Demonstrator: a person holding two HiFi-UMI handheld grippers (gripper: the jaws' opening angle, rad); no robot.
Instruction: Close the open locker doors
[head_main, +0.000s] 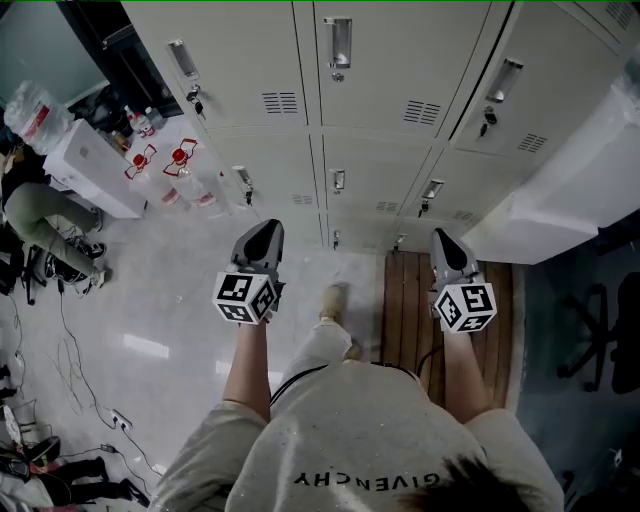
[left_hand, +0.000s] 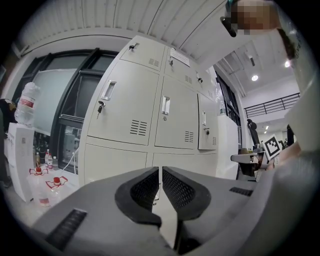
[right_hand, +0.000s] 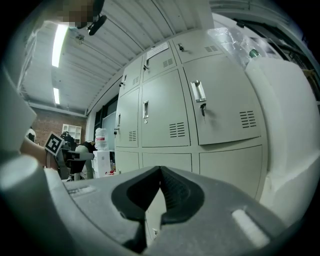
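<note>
A bank of cream lockers (head_main: 400, 60) fills the top of the head view, and every door I can see lies flush, with handles and keys in place. My left gripper (head_main: 262, 238) hangs in front of the lower lockers, shut and empty. My right gripper (head_main: 447, 246) is level with it over a wooden board, also shut and empty. In the left gripper view the left gripper (left_hand: 160, 170) points at the locker doors (left_hand: 127, 105) from some distance. In the right gripper view the right gripper (right_hand: 160, 169) faces the same locker doors (right_hand: 225, 105) from the other side.
Two red-capped water jugs (head_main: 185, 170) and a white cabinet (head_main: 85, 165) stand left of the lockers. A seated person (head_main: 40, 225) and floor cables are at far left. A wooden board (head_main: 410, 300) lies on the floor. A white bulky panel (head_main: 570, 190) and an office chair (head_main: 600, 330) are at right.
</note>
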